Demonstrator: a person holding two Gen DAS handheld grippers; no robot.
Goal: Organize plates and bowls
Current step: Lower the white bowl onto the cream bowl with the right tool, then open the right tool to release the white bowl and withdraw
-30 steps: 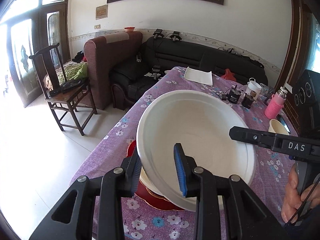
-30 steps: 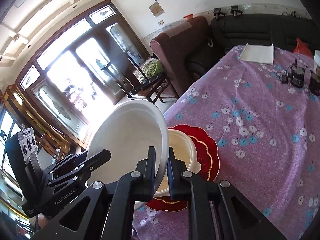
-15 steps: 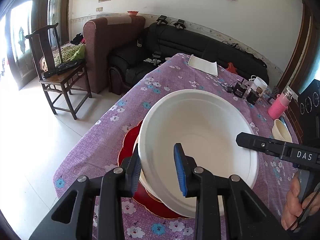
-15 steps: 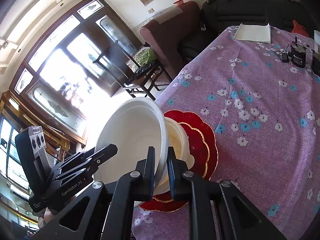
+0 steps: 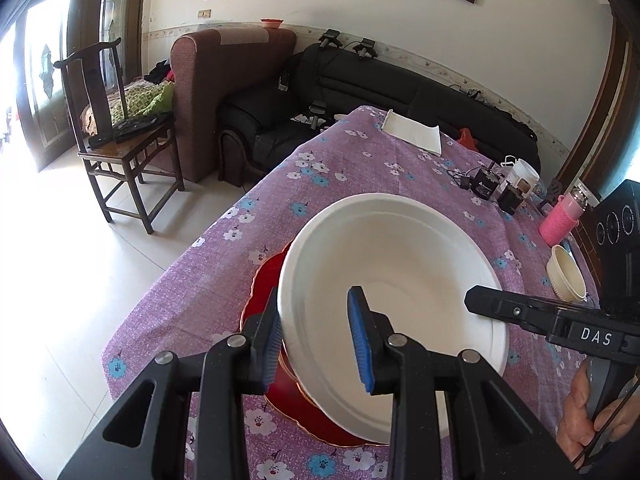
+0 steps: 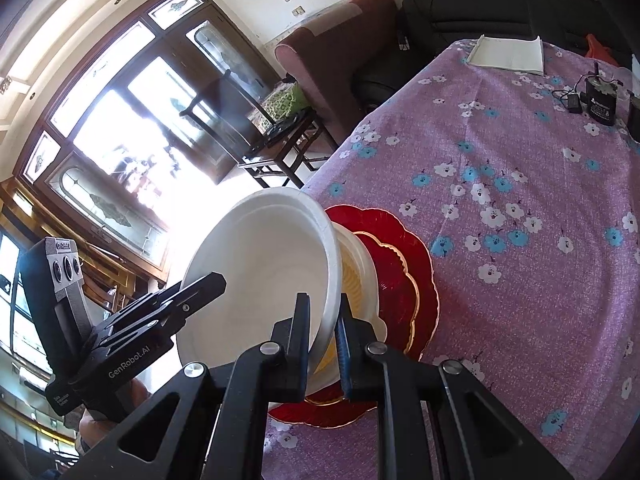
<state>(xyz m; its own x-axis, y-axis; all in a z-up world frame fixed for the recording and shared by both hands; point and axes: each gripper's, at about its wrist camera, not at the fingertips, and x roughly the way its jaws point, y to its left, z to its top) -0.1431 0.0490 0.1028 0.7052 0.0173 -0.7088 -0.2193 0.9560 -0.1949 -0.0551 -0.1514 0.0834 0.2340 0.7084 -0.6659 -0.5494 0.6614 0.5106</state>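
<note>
A large white bowl (image 5: 392, 272) is held tilted over a cream ribbed bowl (image 6: 356, 276) that sits on stacked red plates (image 6: 404, 264) with gold rims. My left gripper (image 5: 316, 340) is shut on the white bowl's near rim, one blue pad outside and one inside. My right gripper (image 6: 323, 328) is shut on the opposite rim of the white bowl (image 6: 260, 280). Its finger marked DAS shows at the right of the left wrist view. The white bowl's underside reaches into the cream bowl's mouth; I cannot tell whether it rests there. The red plate (image 5: 268, 280) peeks out at its left.
On the purple flowered tablecloth (image 5: 352, 168) lie a small cream bowl (image 5: 566, 276), a pink bottle (image 5: 560, 220), black chargers (image 5: 486, 186), a white mug (image 5: 524, 174) and a folded white cloth (image 5: 412, 132). The table's edge runs close on the left, with a wooden chair (image 5: 120, 136) beyond.
Both grippers have come down with the white bowl, bringing it lower over the cream bowl and red plates. Both grips on the rim look unchanged.
</note>
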